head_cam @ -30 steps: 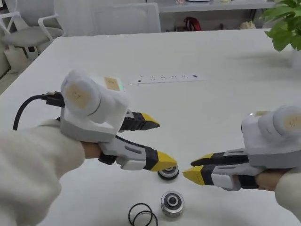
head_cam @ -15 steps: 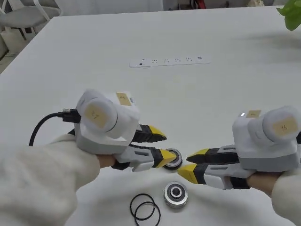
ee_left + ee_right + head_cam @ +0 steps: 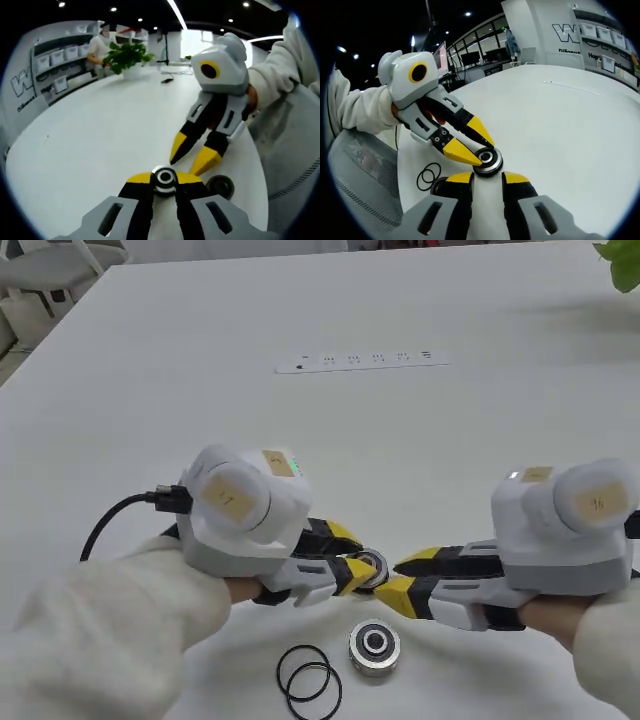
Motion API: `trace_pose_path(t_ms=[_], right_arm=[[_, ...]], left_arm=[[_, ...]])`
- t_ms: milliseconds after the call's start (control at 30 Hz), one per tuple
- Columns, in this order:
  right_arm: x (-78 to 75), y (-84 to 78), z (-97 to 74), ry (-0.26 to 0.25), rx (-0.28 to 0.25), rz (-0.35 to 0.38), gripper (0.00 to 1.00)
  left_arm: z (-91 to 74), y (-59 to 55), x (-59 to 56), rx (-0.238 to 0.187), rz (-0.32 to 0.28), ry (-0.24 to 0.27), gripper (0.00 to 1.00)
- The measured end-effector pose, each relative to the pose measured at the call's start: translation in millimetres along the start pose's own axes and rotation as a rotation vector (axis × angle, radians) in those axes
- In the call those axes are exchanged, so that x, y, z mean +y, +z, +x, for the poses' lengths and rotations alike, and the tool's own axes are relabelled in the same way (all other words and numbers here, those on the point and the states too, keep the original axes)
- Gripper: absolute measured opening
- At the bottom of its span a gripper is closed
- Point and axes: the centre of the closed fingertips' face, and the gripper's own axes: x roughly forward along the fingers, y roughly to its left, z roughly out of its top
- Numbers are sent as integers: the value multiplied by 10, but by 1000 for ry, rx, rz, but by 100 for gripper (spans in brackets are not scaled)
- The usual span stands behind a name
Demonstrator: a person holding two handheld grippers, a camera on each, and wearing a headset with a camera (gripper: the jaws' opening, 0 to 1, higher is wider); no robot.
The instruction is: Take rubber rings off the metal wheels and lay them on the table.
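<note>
A metal wheel (image 3: 374, 566) with a dark rubber ring around it sits between the jaws of my left gripper (image 3: 357, 558), which is shut on it. In the left gripper view the wheel (image 3: 165, 178) fills the gap between the yellow tips. My right gripper (image 3: 390, 577) is open, its tips just right of that wheel (image 3: 487, 161) and pointing at it. A second wheel (image 3: 375, 647) lies flat on the table nearer me. Two loose black rubber rings (image 3: 308, 681) lie overlapping to its left.
The white table (image 3: 300, 440) stretches far ahead. A white power strip (image 3: 362, 362) lies near its middle. My left gripper's black cable (image 3: 115, 520) trails off to the left. A green plant (image 3: 625, 260) stands at the far right corner, and chairs stand beyond the far left.
My left gripper has dropped and closed its jaws around the wheel. The right gripper has come in closer from the right. The head camera has tilted down.
</note>
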Motion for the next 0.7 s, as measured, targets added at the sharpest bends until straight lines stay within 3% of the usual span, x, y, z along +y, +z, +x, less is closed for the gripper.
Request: trace_pose_path(t_ms=[700], right_arm=[[-10, 15, 9, -5, -3, -28, 15]], left_arm=[[-15, -16, -45, -25, 9, 12, 15]])
